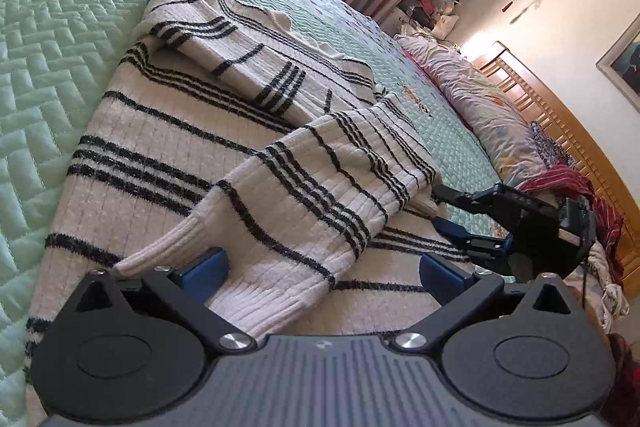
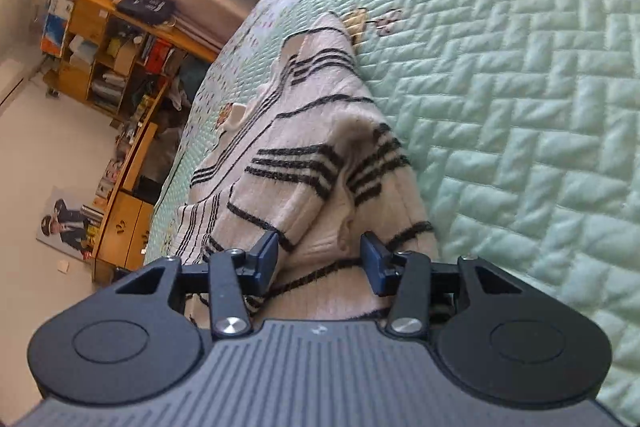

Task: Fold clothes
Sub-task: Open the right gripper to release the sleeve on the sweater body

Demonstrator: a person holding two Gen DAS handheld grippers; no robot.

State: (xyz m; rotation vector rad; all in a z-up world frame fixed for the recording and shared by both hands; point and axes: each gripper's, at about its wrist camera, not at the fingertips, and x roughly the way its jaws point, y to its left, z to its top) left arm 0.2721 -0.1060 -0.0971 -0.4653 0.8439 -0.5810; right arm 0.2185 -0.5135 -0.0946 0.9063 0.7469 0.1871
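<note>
Left claw (image 1: 324,267) spread wide over sleeve cuff; right claw (image 2: 320,259) parted over striped sweater (image 2: 304,163), gripping nothing.

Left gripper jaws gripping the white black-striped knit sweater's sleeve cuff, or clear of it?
Apart. In the left wrist view the left gripper has its jaws wide, and the sleeve cuff of the white black-striped knit sweater lies loose between them with gaps both sides.
</note>
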